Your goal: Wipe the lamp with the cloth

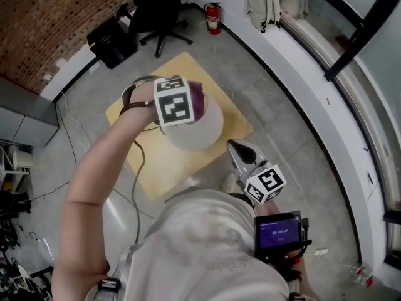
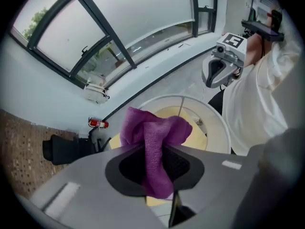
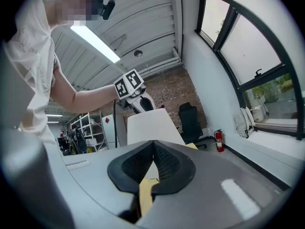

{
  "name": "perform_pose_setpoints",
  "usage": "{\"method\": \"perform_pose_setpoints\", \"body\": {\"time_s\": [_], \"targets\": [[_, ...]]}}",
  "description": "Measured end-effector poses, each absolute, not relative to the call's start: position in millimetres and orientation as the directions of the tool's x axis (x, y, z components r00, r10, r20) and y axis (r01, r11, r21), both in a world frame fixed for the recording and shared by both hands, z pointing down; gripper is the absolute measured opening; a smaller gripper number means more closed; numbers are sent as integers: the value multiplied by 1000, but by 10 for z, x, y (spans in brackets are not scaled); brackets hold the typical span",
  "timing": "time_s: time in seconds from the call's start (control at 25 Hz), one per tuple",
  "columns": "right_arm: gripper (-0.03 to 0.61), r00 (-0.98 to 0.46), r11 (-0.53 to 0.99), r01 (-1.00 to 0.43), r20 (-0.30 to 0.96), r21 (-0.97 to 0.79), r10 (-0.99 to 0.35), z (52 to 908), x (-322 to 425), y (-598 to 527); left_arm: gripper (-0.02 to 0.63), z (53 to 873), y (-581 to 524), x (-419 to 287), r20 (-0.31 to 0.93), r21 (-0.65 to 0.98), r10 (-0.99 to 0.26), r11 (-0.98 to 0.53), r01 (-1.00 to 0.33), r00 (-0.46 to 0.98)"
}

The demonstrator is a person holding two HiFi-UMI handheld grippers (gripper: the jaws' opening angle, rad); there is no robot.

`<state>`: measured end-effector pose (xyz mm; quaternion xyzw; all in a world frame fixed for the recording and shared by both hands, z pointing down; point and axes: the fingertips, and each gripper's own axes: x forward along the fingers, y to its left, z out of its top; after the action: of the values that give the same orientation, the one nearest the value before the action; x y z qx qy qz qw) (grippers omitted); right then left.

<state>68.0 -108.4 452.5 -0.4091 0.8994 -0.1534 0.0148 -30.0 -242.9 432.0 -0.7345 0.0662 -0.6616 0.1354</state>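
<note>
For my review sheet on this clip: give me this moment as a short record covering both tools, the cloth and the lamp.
left tool: shut on the purple cloth, pointing down over the lamp shade
right tool: shut, empty, aimed toward the lamp shade
lamp shade: white, above a yellow mat
contact: whether the purple cloth touches the lamp shade cannot be told

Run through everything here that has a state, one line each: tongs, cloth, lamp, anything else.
cloth, bunched, pinched in the left tongs
left tongs, shut on the cloth
right tongs, shut, nothing between them
lamp, upright, beneath the cloth
fire extinguisher, upright by the wall
office chair, upright
</note>
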Motion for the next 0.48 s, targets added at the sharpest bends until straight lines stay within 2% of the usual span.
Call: {"method": "perform_pose_setpoints", "body": {"time_s": [0.2,0.36,0.48], "targets": [[14,-677,626,-712,77,-319,-732,4629,815,-1182,87,4353,-2408,-134,948,-287,-275,-956,54,160],[14,-705,655,-689,77,-311,-705,4626,930,-1259,87,4334,-2163,-24,953,-247,-219,-961,121,207],[14,-722,672,-673,76,-309,-688,4625,983,-1329,87,4373,-2020,-73,970,-203,-173,-963,177,170]]}}
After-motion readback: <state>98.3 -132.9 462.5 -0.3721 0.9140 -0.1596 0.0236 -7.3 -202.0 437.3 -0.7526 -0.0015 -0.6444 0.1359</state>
